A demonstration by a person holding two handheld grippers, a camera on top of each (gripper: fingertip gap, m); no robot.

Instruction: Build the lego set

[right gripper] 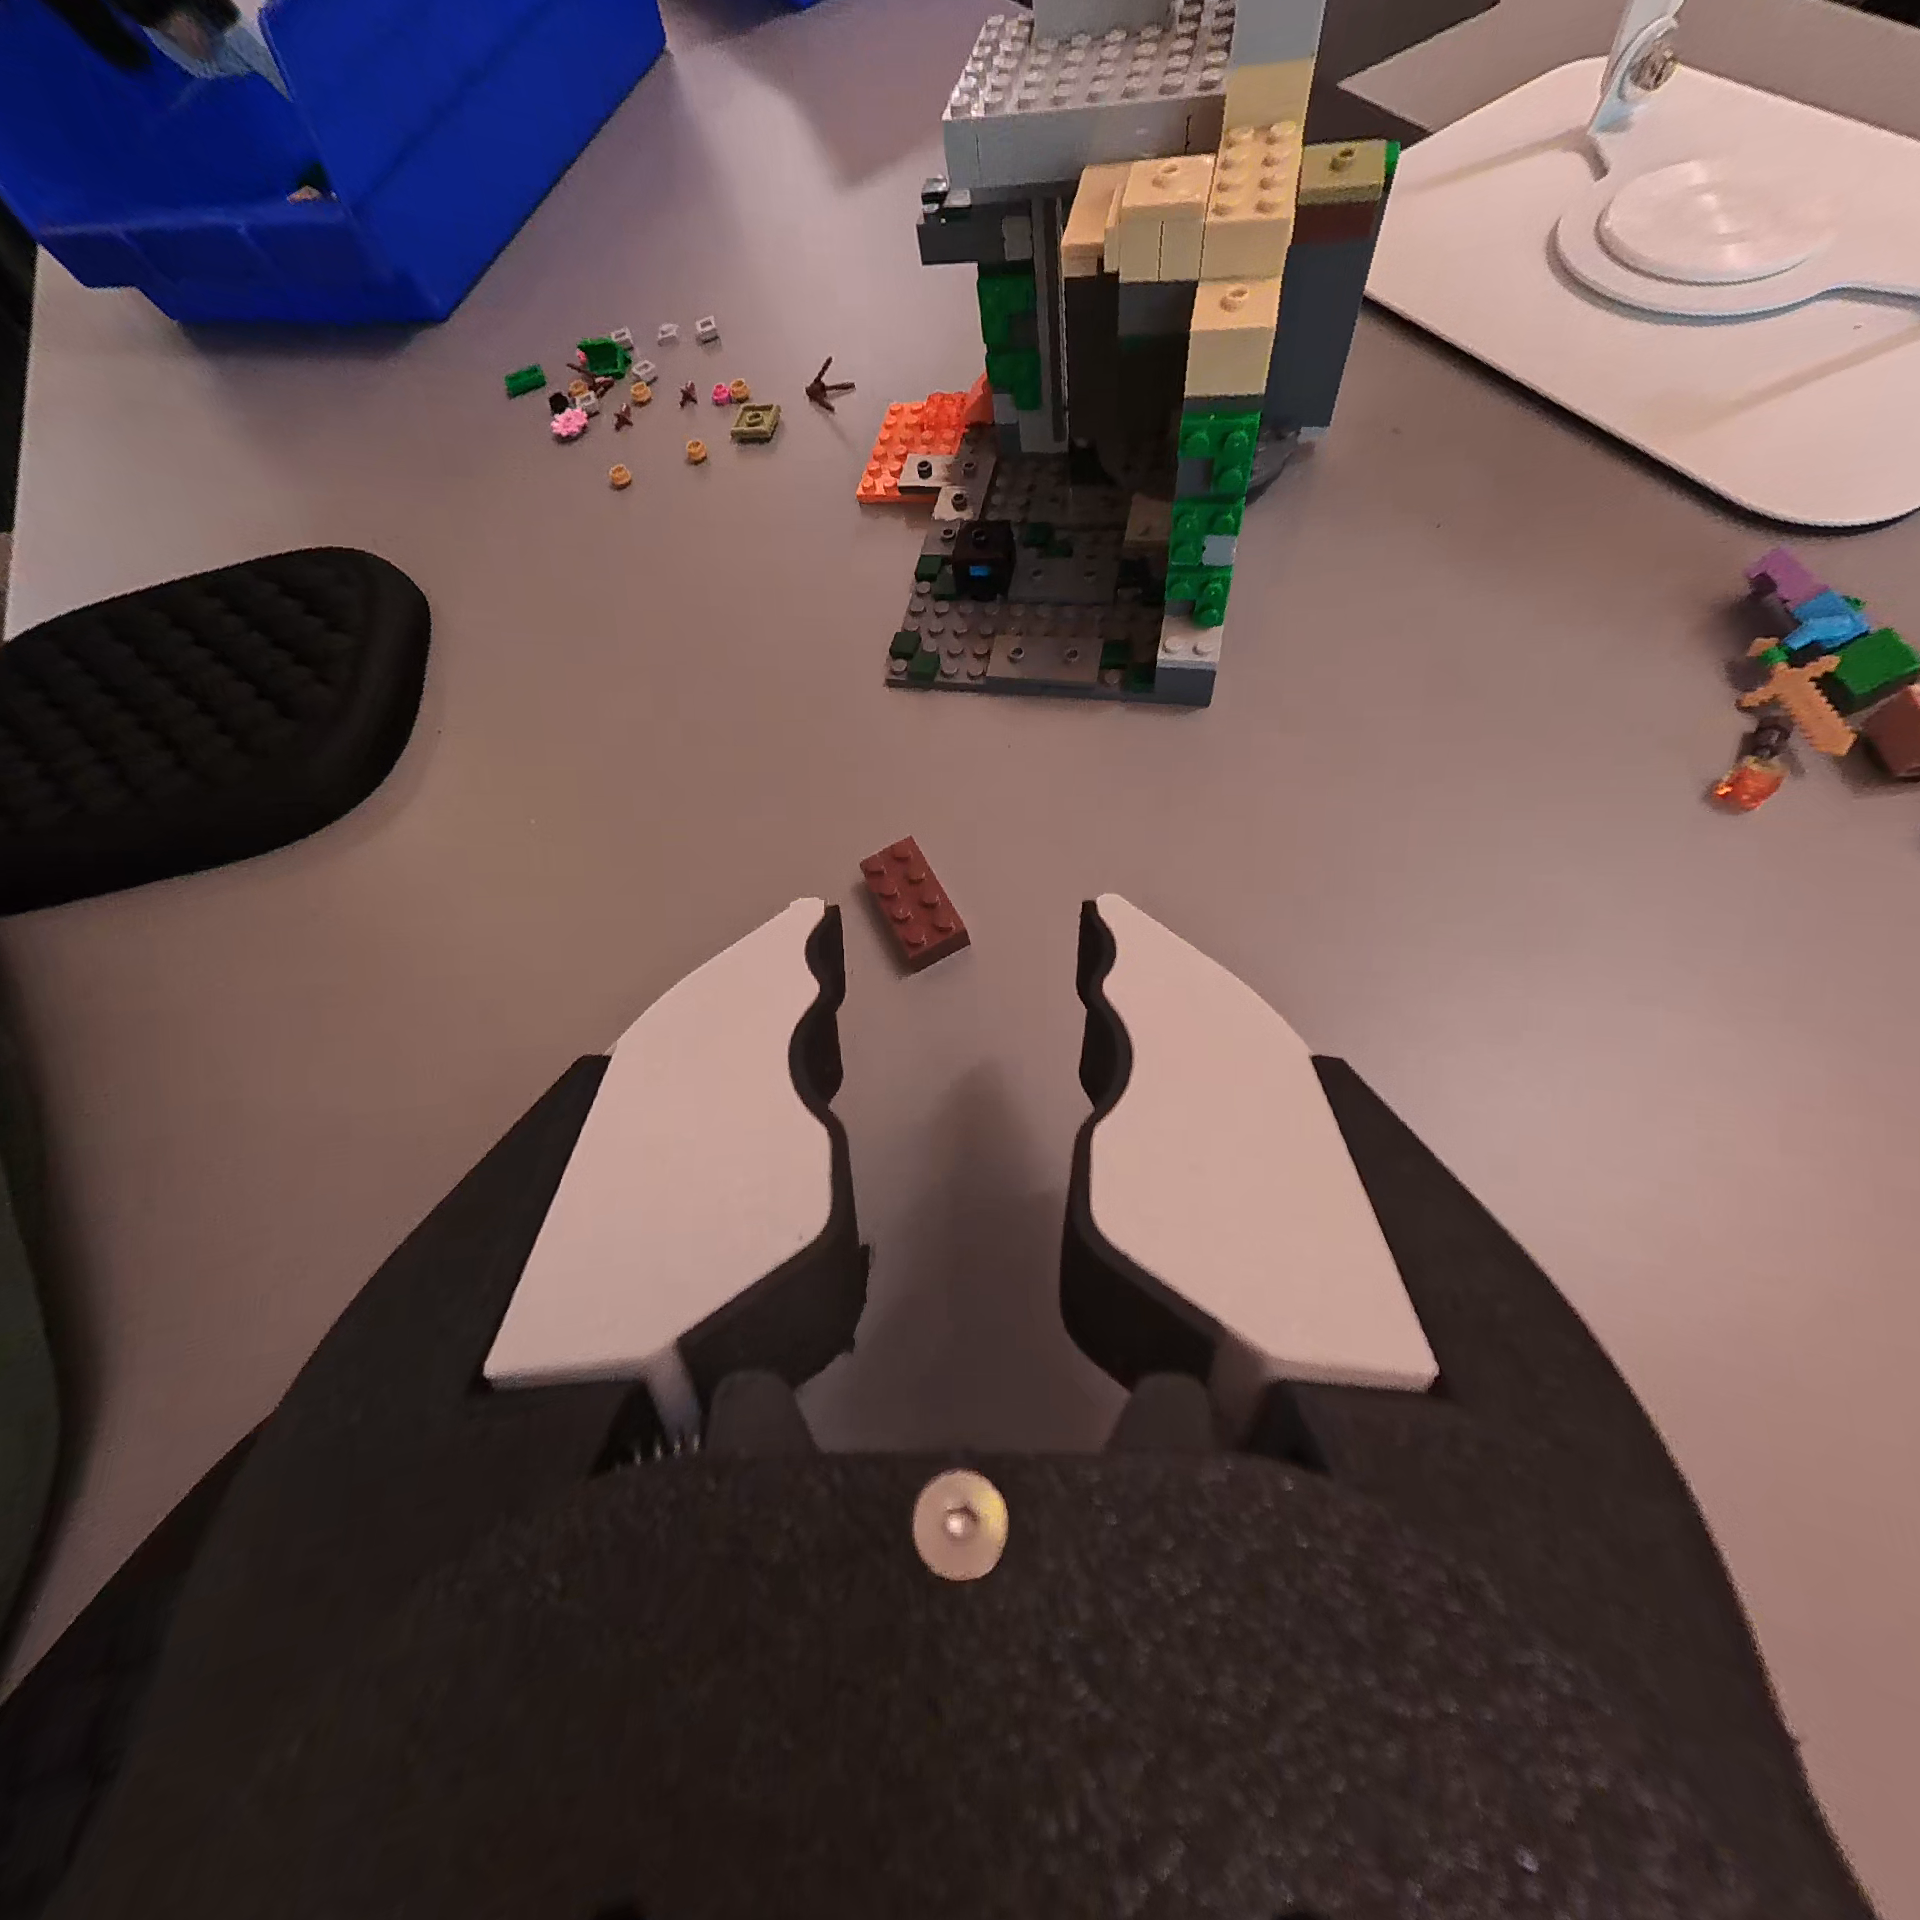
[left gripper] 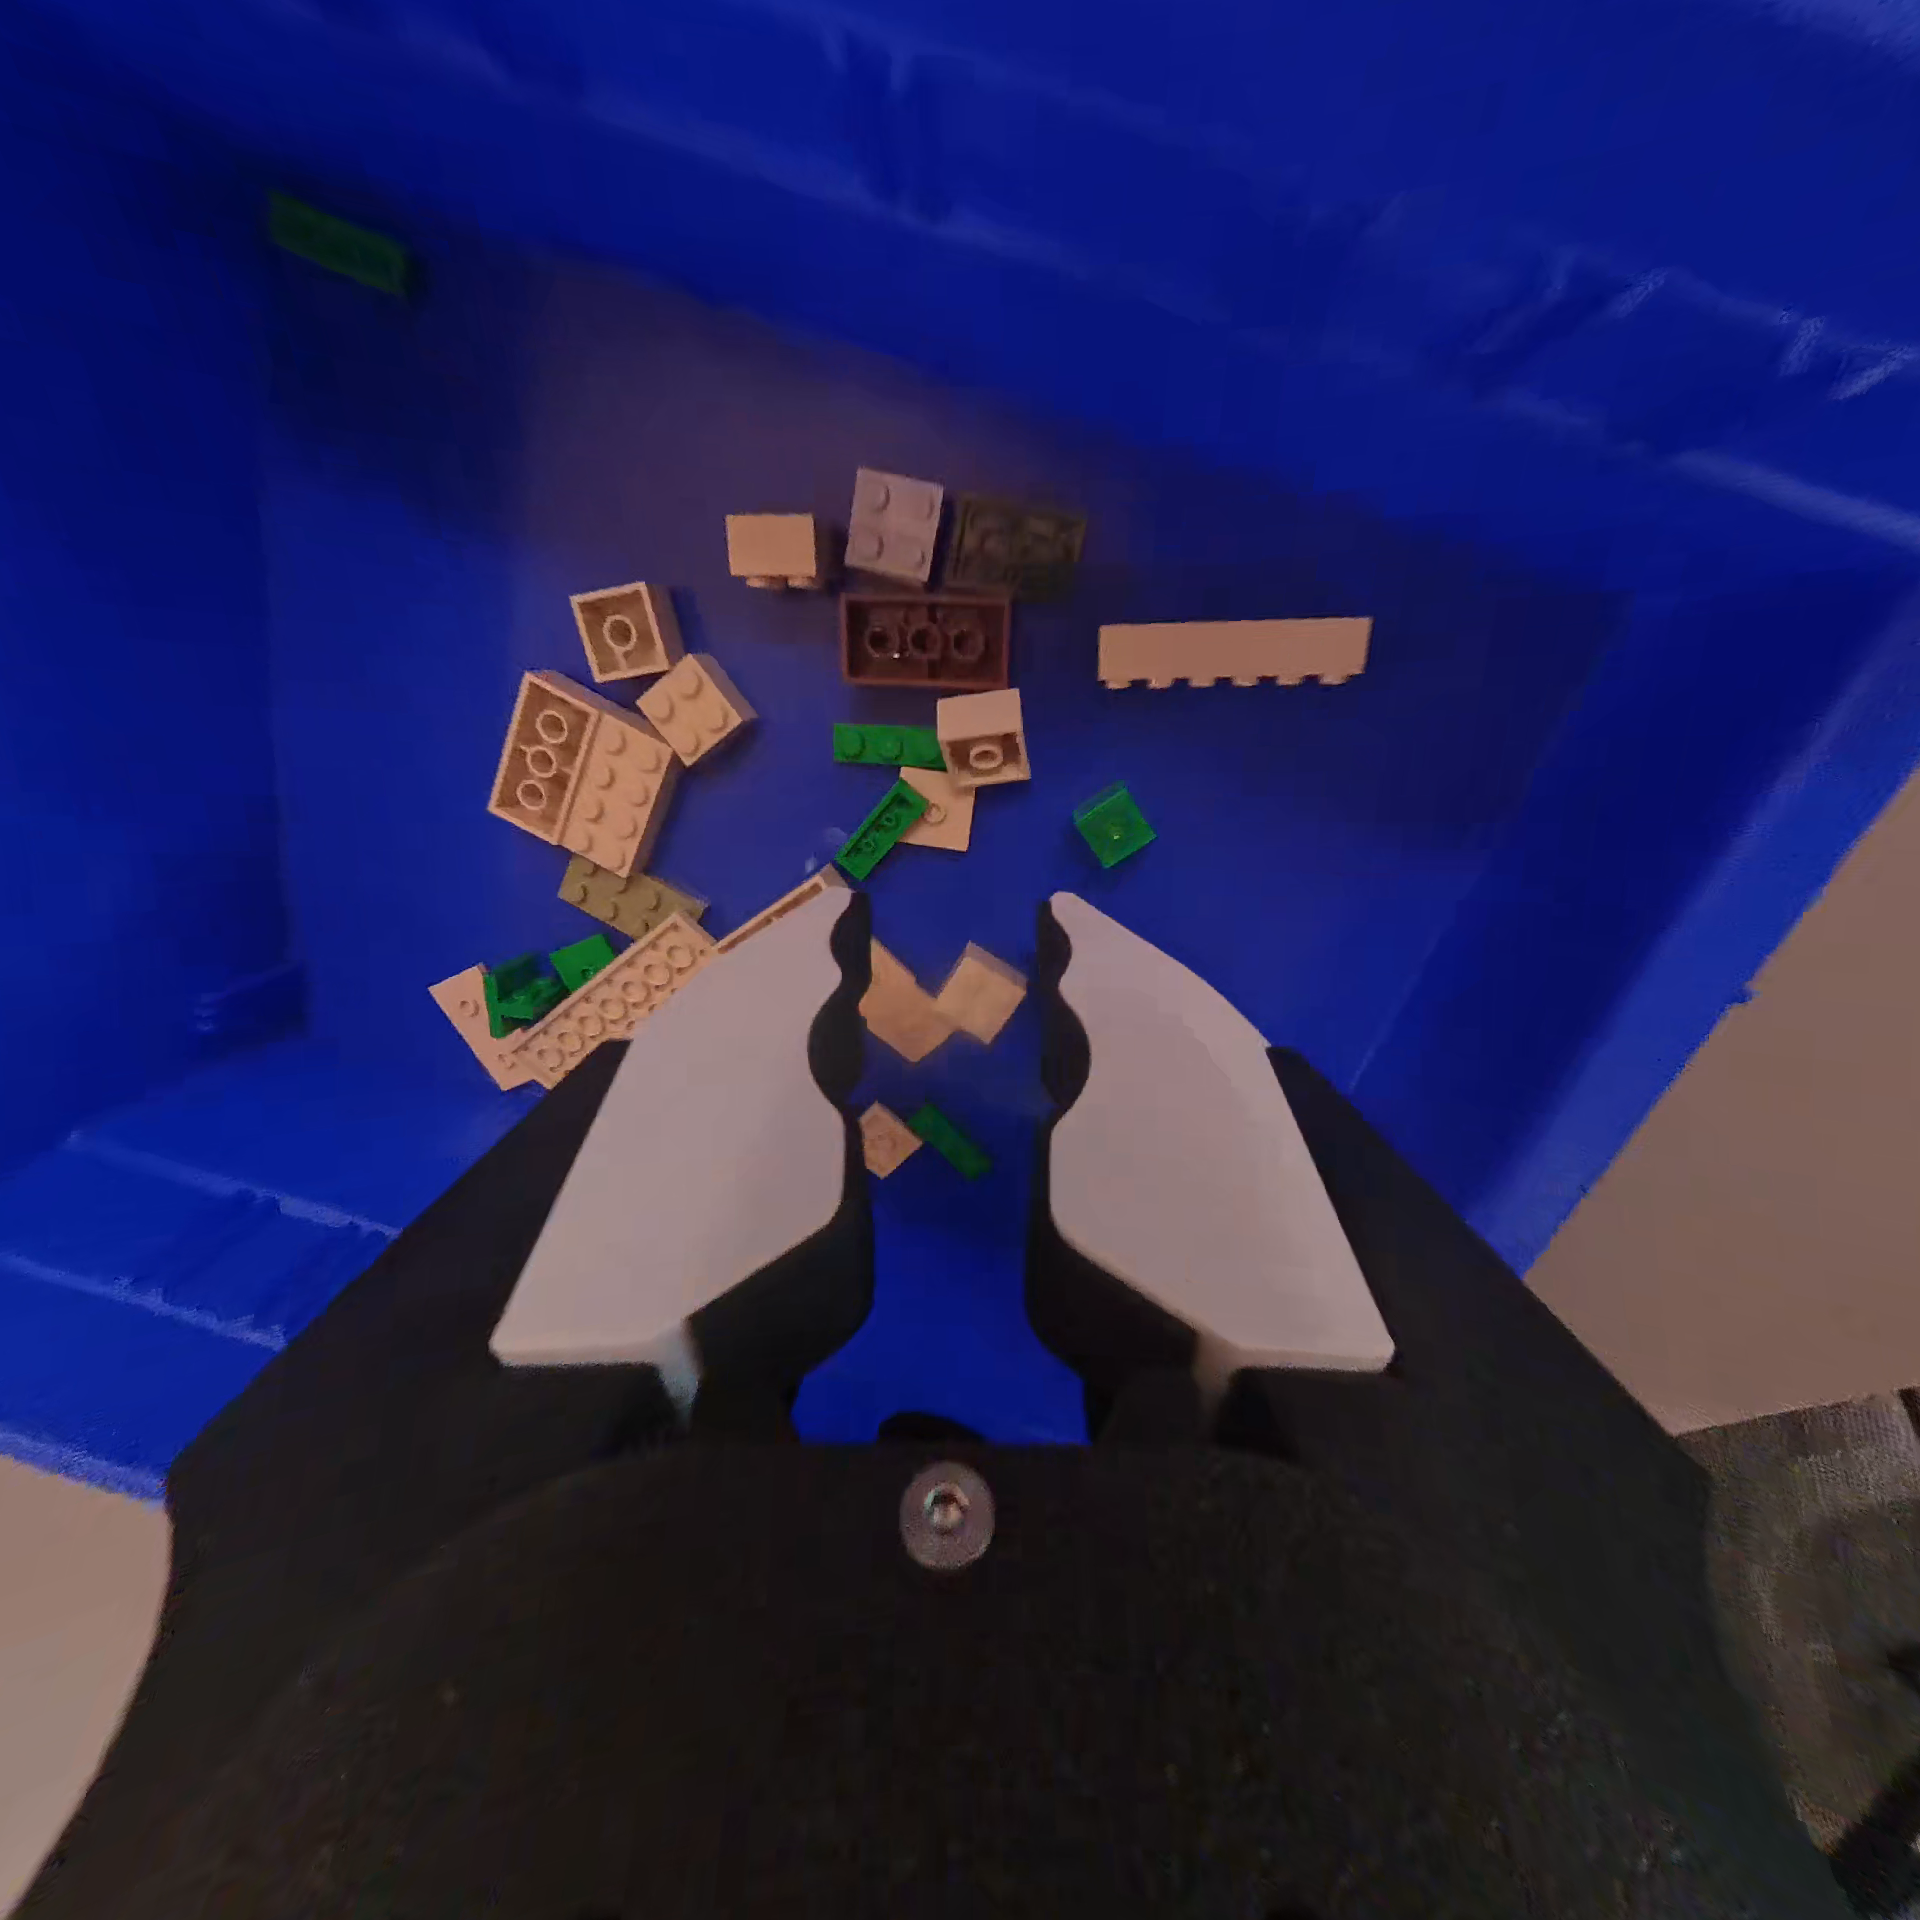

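Observation:
My left gripper (left gripper: 945,909) is open inside a blue bin (left gripper: 1247,312), over loose bricks. A tan L-shaped plate (left gripper: 935,1003) lies between its fingers, below them. Several tan bricks (left gripper: 582,769), green plates (left gripper: 883,826), a brown brick (left gripper: 925,639) and a long tan brick (left gripper: 1234,649) lie on the bin floor. My right gripper (right gripper: 956,909) is open just above the grey table, and a reddish-brown plate (right gripper: 914,902) lies flat near its left fingertip (right gripper: 805,920). The partly built set (right gripper: 1132,395) stands upright farther ahead.
The blue bin (right gripper: 312,156) sits at the table's far left. Several tiny pieces (right gripper: 644,400) lie beside it. A black textured pad (right gripper: 187,707) is on the left. A white stand base (right gripper: 1662,291) and a heap of coloured pieces (right gripper: 1829,675) are on the right. My right tips are about 55 cm from the brown brick (left gripper: 925,639), my left tips only 5 cm.

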